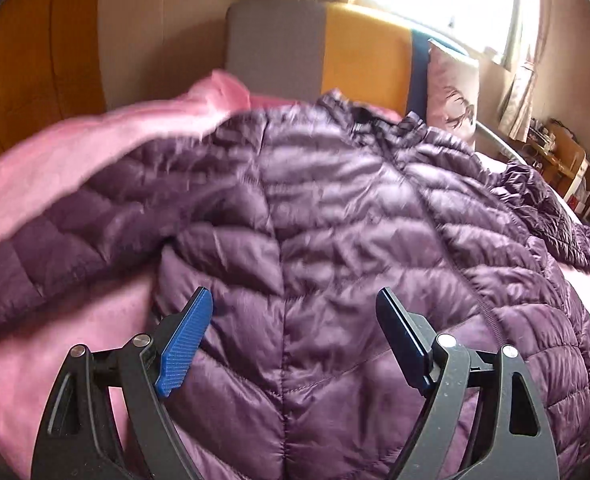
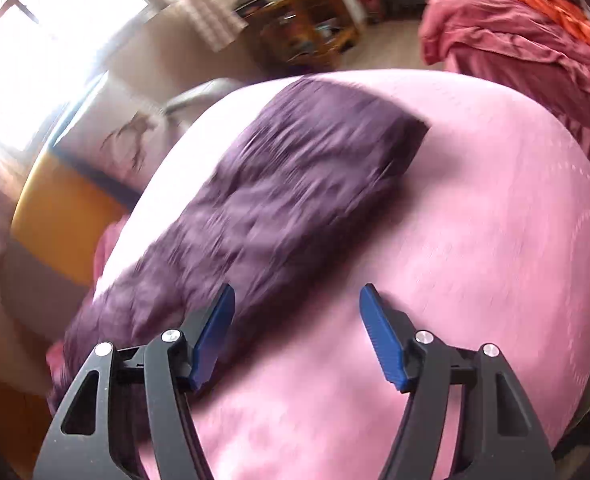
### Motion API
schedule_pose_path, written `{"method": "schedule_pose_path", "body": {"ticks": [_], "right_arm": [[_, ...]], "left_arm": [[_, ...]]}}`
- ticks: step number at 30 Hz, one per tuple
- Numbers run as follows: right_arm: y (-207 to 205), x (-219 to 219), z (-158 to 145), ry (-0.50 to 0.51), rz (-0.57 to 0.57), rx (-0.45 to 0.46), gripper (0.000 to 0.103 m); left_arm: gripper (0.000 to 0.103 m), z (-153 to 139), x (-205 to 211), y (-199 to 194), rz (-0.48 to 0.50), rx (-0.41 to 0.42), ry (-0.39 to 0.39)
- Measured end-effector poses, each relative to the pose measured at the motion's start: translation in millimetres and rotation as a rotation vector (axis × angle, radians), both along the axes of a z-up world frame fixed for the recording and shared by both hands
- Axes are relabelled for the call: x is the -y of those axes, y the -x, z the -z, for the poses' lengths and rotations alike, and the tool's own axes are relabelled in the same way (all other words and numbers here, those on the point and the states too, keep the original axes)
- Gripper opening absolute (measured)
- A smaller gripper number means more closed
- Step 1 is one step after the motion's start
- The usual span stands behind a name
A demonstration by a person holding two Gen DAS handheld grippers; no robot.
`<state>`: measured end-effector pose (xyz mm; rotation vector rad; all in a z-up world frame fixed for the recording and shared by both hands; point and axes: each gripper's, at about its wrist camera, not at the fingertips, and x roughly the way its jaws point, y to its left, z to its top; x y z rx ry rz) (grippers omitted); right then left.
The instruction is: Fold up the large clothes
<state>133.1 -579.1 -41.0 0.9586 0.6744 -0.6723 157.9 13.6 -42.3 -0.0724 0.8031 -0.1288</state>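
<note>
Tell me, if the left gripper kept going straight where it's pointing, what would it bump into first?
Probably the purple puffer jacket. The left gripper stands open and empty, aimed down at the jacket's quilted body spread on the pink bedsheet. Nothing else shows between them, though depth is hard to judge.

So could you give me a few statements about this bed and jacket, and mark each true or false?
1. A purple quilted puffer jacket lies spread on the pink bedsheet. True.
2. The left gripper clamps the jacket. False: its jaws stand open, holding nothing.
3. The right gripper holds nothing. True.
4. The headboard is all grey. False: grey, orange and blue panels.
5. A pillow leans by the headboard. True.
</note>
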Motion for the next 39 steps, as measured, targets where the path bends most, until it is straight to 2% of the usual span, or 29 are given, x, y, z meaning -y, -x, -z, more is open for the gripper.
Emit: {"method": "schedule_pose_path", "body": {"ticks": [3, 5, 6, 8, 9, 13, 14, 18, 19, 20, 22, 23, 24, 27, 30, 32, 36, 37, 39], "right_arm": [[-5, 24, 4, -0.037, 0.074, 0.03, 0.065], [-10, 29, 3, -0.041, 0.094, 0.031, 0.064], [-14, 30, 0, -0.037, 0.098, 0.015, 0.042], [-17, 27, -6, 0.005, 0.065, -0.036, 0.011], [-15, 21, -15, 0.061, 0.045, -0.076, 0.007], [14, -8, -46, 0.357, 0.003, -0.242, 0.004], [25, -12, -47, 0.392, 0.003, -0.272, 0.004], [59, -20, -9, 0.365, -0.02, -0.403, 0.005], [63, -22, -2, 0.352, -0.034, -0.409, 0.005], [67, -26, 1, 0.351, -0.04, -0.39, 0.007], [76, -29, -5, 0.333, -0.032, -0.349, 0.03], [82, -30, -10, 0.319, -0.025, -0.321, 0.064], [78, -30, -18, 0.332, -0.012, -0.311, 0.075], [83, -54, -49, 0.453, -0.008, -0.303, 0.076], [72, -89, -73, 0.518, -0.077, -0.209, 0.084], [48, -121, -80, 0.513, -0.205, -0.146, 0.089], [-27, -209, -77, 0.475, -0.583, -0.049, 0.089], [-47, -233, -74, 0.47, -0.674, -0.035, 0.089], [-80, -272, -66, 0.494, -0.788, -0.032, 0.089]], "left_arm": [[0.083, 18, -9, -6, -0.029, -0.048, 0.065], [0.085, 20, -5, -7, -0.032, -0.053, 0.055], [0.087, 21, -2, -6, -0.028, -0.054, 0.041], [0.088, 21, 0, -7, -0.026, -0.056, 0.027], [0.088, 21, 0, -8, -0.026, -0.059, 0.025], [0.089, 22, -1, -9, -0.026, -0.057, 0.04], [0.089, 22, -1, -10, -0.026, -0.057, 0.042], [0.089, 22, -6, -12, -0.018, -0.059, 0.048], [0.089, 22, -7, -13, -0.018, -0.059, 0.047], [0.089, 22, -8, -14, -0.017, -0.061, 0.047], [0.089, 20, -12, -14, -0.015, -0.064, 0.052], [0.089, 18, -13, -14, -0.011, -0.067, 0.054], [0.089, 16, -14, -14, -0.006, -0.073, 0.052], [0.089, 2, -18, -11, -0.004, -0.05, 0.074], [0.089, -14, -21, -12, -0.004, 0.004, 0.072], [0.089, -22, -21, -17, -0.001, 0.036, 0.066], [0.089, -29, -17, -37, 0.001, 0.07, 0.051], [0.089, -27, -17, -44, 0.001, 0.075, 0.044], [0.089, -21, -18, -55, -0.003, 0.052, 0.041]]}}
